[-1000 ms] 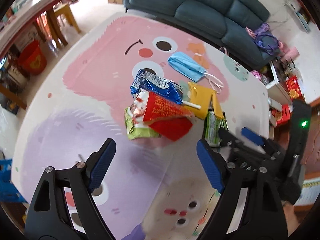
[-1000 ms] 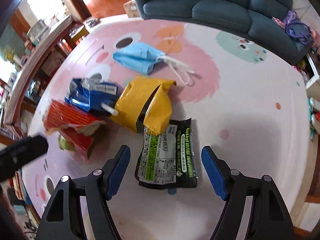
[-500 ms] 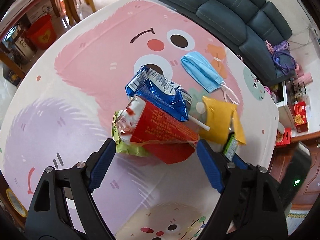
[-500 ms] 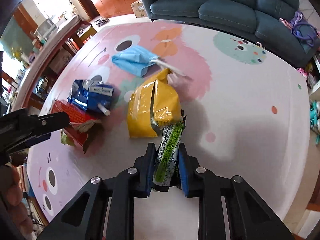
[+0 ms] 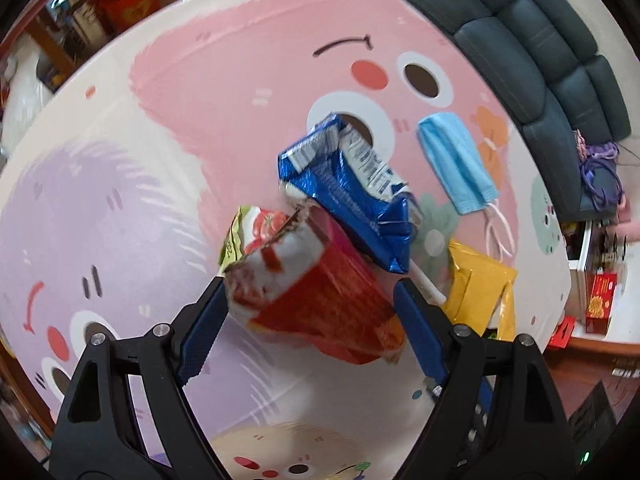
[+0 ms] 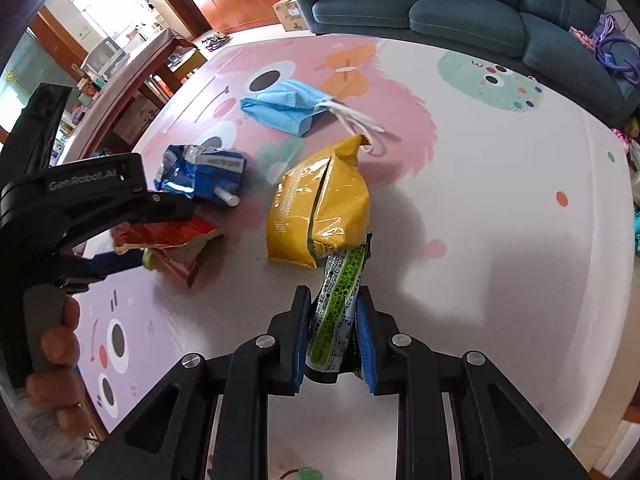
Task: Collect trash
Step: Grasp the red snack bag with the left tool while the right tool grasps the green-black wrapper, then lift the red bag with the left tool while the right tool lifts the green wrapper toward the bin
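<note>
Trash lies on a cartoon play mat (image 5: 120,184). My left gripper (image 5: 308,304) is open, its jaws on either side of a red snack bag (image 5: 320,300) that lies over a green wrapper (image 5: 244,228). A blue foil bag (image 5: 352,184), a yellow bag (image 5: 480,300) and a blue face mask (image 5: 456,164) lie beyond. My right gripper (image 6: 334,328) is shut on a black and green wrapper (image 6: 338,304) and holds it upright, next to the yellow bag (image 6: 320,216). The right wrist view also shows the mask (image 6: 284,106), the blue bag (image 6: 200,172) and the red bag (image 6: 172,236).
A dark teal sofa (image 6: 460,8) lines the mat's far side. A wooden table (image 6: 132,76) and clutter stand at the left. A white shelf with red boxes (image 5: 596,292) is at the right. A white stick (image 5: 424,284) lies by the blue bag.
My right gripper shut on the black and green wrapper and lifted it on edge. My left gripper moved forward until its open jaws straddle the red bag.
</note>
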`<state>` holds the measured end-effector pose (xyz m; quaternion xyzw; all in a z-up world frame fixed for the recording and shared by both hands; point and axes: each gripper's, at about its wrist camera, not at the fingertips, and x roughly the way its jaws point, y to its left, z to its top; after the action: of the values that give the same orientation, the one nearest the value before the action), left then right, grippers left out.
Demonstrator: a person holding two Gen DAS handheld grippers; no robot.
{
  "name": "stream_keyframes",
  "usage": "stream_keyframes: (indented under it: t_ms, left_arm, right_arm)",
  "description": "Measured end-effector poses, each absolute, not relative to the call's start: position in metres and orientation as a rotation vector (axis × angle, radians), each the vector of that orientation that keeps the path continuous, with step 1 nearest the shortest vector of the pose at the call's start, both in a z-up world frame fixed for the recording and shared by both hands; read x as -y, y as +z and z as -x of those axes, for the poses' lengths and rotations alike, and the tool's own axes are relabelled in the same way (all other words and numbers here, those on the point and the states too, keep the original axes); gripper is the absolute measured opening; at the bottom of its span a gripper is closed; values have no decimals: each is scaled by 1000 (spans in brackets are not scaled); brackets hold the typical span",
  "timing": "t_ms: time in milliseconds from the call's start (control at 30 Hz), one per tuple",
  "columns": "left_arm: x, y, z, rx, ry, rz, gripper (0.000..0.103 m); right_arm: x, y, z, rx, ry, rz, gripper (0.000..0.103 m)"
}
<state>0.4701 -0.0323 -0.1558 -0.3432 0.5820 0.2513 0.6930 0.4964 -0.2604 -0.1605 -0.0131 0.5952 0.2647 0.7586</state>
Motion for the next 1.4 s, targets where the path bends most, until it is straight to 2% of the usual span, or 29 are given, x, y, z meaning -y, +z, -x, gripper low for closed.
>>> stream_keyframes:
  t_ms: [100,167,200,333,700,933,1400]
  left_arm:
    - [35,-157,-472,-1293,564,758,79]
    - [38,-154,-470,-1281,556,729,70]
    - [40,-152,-469,-1271,548,718,61]
    - [47,-145,-461,-1265,487,642,54]
    - [53,-120,-397,-1196,339,569,52]
    - [48,-107,-346,-1212,318,535,51]
    - [54,-79,-269,-1207,216,464,51]
  right_arm:
    - [262,-158,-489,-1303,591,14,22]
    - [263,-156,-484,-1306,601,5,22]
    - [264,-155,-479,-1306,609,-3,22]
    - [267,-151,-464,-1311,627,-25,22]
    - [276,-154,-423,-1371,665,-77,22]
    - [280,-150,-393,-1441,699,-146,22]
    - [253,-82,-308,-1368,705,-133,22]
